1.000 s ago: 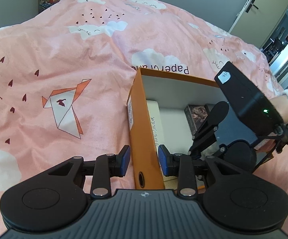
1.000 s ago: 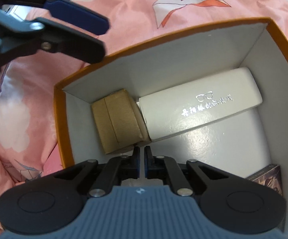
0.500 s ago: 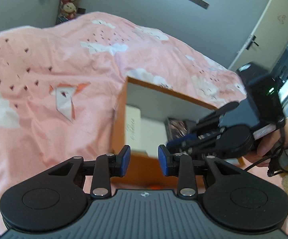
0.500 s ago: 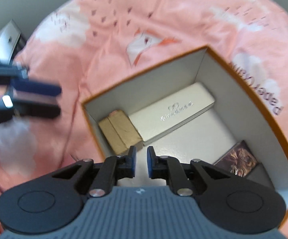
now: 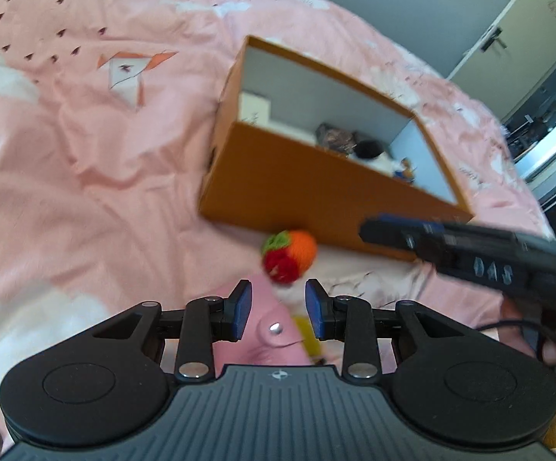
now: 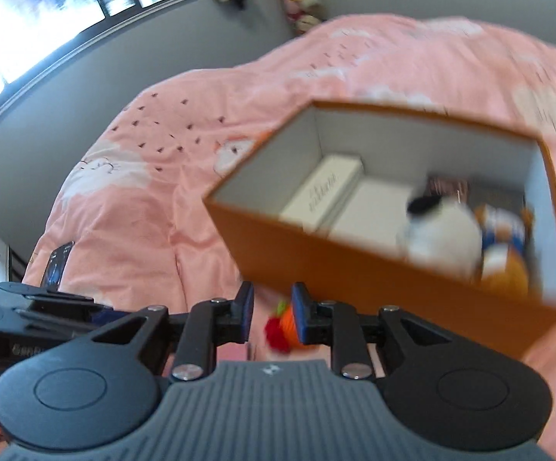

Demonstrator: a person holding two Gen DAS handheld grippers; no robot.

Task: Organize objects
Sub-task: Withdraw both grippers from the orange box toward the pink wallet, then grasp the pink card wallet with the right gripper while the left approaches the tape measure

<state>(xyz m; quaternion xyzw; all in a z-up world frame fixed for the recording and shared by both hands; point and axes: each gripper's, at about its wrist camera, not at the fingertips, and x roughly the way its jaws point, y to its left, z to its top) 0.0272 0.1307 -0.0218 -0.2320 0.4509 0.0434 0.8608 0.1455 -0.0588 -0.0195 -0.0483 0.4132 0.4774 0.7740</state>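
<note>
Both tools are being held low over the bed (image 5: 85, 161), just in front of the box (image 5: 316, 180). Left tool (image 5: 278, 303) is being kept partly spread, with nothing pinched between its pads; a pink item (image 5: 266, 330) with a snap and something yellow are being seen below it, too blurred to be named. Right tool (image 6: 272, 313) is being opened at this moment, and nothing is being gripped by it, though the knitted ball (image 6: 283, 328) is being framed between its fingers on the bedding beyond. In the left wrist view that ball (image 5: 287, 255) is lying on the bed just beside the near wall of the box, still outside it. Inside the box a white case (image 6: 322, 190), a dark patterned pack (image 6: 447, 184), a black-and-white plush (image 6: 441, 230) and an orange and blue toy (image 6: 505, 238) are already being stored. A dark device, perhaps a phone (image 6: 57, 263), is lying on the bed well apart from the box. By this showing, the task is being judged as well along: several things are packed, while the ball and the items under the left tool are probably still to be put in.
</note>
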